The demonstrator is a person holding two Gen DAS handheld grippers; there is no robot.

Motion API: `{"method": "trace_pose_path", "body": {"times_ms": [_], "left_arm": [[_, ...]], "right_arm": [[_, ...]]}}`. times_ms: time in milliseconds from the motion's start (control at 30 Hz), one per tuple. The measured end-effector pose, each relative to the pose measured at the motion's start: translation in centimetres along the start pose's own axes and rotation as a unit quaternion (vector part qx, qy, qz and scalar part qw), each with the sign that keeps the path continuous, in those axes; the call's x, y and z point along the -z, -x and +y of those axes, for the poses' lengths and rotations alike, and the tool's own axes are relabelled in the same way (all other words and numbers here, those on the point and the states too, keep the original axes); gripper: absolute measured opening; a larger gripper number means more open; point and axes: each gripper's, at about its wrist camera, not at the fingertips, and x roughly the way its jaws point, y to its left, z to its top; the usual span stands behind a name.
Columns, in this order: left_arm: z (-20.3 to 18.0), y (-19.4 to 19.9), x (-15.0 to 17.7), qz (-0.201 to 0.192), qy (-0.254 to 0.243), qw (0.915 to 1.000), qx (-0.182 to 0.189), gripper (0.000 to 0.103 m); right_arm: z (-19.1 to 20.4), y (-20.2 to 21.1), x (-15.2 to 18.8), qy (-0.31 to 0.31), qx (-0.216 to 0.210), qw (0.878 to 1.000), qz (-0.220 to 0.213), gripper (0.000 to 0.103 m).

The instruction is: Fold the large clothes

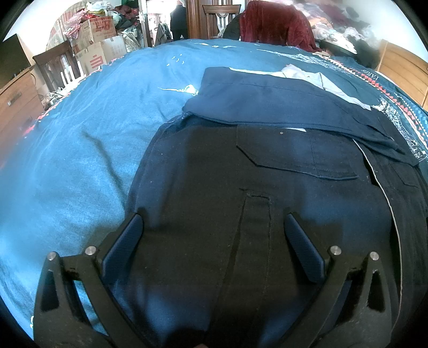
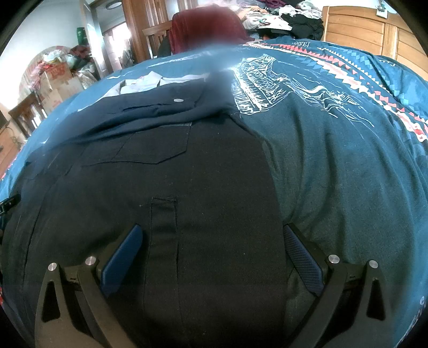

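Note:
A dark navy garment [image 1: 267, 166] lies partly folded on the blue bedspread [image 1: 80, 133], with a flap pocket and a belt loop showing and a folded layer with pale grey lining across its far part. My left gripper [image 1: 212, 222] is open just above the garment's near left part, holding nothing. The same garment [image 2: 160, 174] fills the right wrist view. My right gripper [image 2: 212, 233] is open over its near right edge, one finger [image 2: 302, 257] over the bedspread [image 2: 347, 160].
Dark red cloth [image 1: 275, 24] hangs over a chair at the bed's far side. Cardboard boxes [image 1: 99, 40] and a wooden chair [image 1: 56, 64] stand at the far left. A wooden headboard [image 2: 374, 34] with piled clothes stands at the far right.

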Motion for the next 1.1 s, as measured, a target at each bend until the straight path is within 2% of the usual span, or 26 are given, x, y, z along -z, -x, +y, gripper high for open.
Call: {"method": "trace_pose_path", "body": {"times_ms": [1100], "left_arm": [[0.14,-0.31,-0.38,0.000,-0.003,1.0000,-0.006,0.103]], "right_arm": [[-0.05,-0.03,0.05,-0.001,-0.003,1.000,-0.003,0.103]]}}
